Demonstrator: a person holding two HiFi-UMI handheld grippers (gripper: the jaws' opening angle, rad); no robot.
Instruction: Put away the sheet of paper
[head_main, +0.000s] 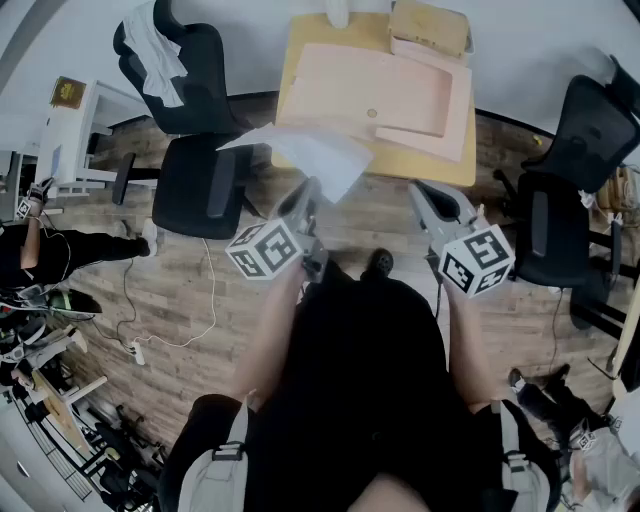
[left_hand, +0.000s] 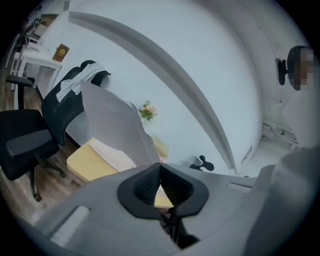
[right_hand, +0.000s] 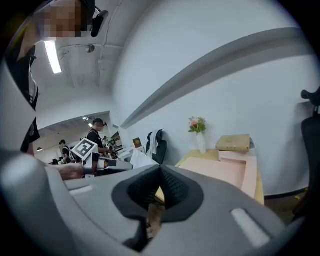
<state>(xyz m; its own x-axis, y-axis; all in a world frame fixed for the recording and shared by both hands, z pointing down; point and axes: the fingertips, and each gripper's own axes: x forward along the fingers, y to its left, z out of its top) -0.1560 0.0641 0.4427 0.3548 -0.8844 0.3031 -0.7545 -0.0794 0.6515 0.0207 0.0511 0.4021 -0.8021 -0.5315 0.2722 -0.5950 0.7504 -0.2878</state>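
Currently the left claw (head_main: 311, 192) is clamped on one corner of the sheet of paper (head_main: 300, 150), with its pads meeting on the paper in the left gripper view. The sheet is in the air over the front-left corner of the worktop (head_main: 410, 168). Its long axis runs left to right in the head view, free end pointing toward the black chair (head_main: 195, 185). Seen along the left claw, it rises up and leftward from the pinch. The right claw (head_main: 420, 192) is closed on nothing. From the head view I cannot see the pinched corner; the sheet masks the worktop corner, and the worktop's far edge is cut off
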